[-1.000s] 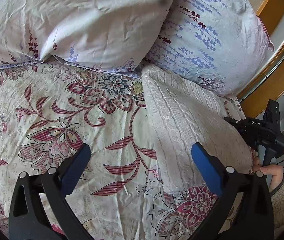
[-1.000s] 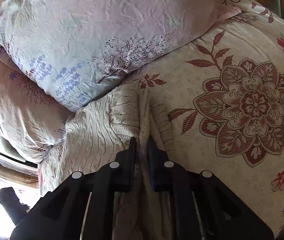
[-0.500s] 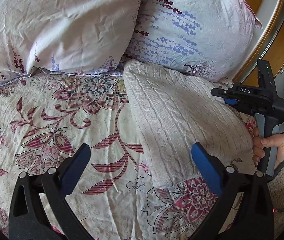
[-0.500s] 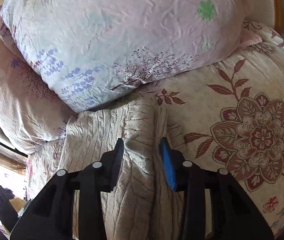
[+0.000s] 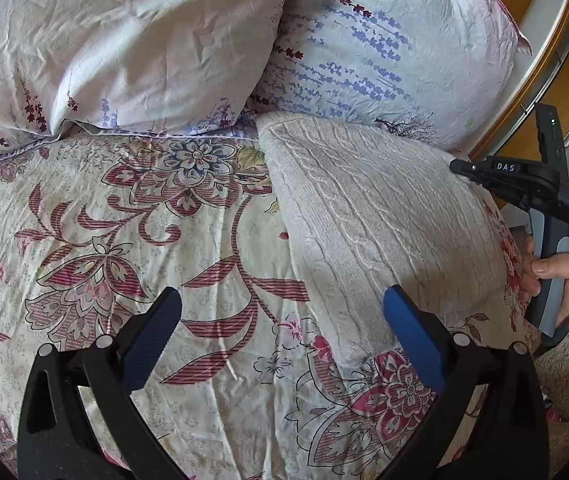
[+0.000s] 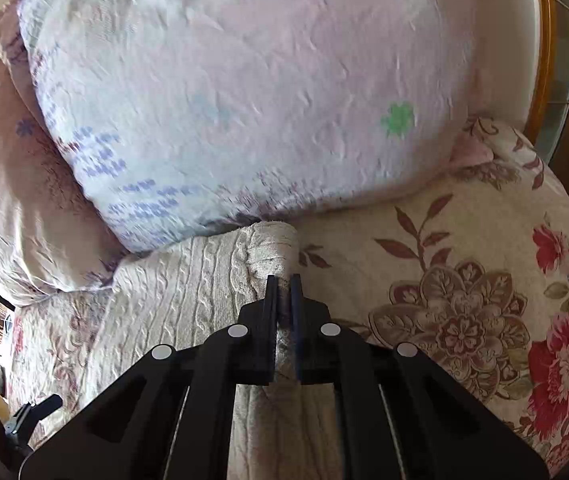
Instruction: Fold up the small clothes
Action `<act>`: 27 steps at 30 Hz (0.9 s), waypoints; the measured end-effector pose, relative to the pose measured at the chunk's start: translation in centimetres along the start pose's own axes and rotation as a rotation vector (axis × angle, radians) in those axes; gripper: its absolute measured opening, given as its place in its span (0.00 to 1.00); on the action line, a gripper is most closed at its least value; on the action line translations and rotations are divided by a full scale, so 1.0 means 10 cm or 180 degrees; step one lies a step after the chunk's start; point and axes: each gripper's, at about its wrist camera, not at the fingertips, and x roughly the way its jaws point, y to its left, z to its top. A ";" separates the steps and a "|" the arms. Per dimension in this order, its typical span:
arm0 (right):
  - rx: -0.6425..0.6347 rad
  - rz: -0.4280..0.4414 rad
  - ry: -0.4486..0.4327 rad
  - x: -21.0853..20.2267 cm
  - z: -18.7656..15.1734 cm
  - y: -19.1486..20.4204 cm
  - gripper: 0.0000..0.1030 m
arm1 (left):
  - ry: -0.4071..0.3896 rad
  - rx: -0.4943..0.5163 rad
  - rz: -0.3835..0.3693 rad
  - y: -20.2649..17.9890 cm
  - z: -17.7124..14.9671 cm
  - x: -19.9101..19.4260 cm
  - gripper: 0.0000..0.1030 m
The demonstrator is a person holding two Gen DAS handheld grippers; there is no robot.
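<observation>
A cream cable-knit sweater (image 5: 368,216) lies folded on the floral bedspread (image 5: 124,240), its far end against the pillows. My left gripper (image 5: 280,332) is open and empty, hovering over the bedspread by the sweater's near left edge. In the left wrist view my right gripper (image 5: 460,168) shows at the sweater's right edge, held by a hand. In the right wrist view my right gripper (image 6: 283,284) is shut on a bunched fold of the sweater (image 6: 188,280) near its far corner.
Two floral pillows (image 5: 132,40) (image 5: 388,40) lie at the head of the bed, touching the sweater's far end. A wooden bed frame (image 5: 564,92) runs along the right. A beige rug (image 5: 568,360) lies beside the bed.
My right gripper opened half a second ago and has shut again on the sweater's edge, nearer the pillows. My left gripper stayed open and shifted slightly.
</observation>
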 end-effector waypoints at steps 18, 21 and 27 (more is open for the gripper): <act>0.0370 0.0712 0.0239 -0.56 -0.58 -0.26 0.60 | -0.0007 0.0650 0.0100 -0.29 -0.14 -0.04 0.98; 0.0323 0.0635 0.0355 -0.46 -0.70 -0.21 0.39 | 0.0071 0.0689 0.0132 -0.32 -0.19 0.03 0.98; 0.0277 0.0627 0.0002 -0.69 -0.75 -0.18 0.11 | 0.0110 0.0771 0.0243 -0.35 -0.20 0.08 0.98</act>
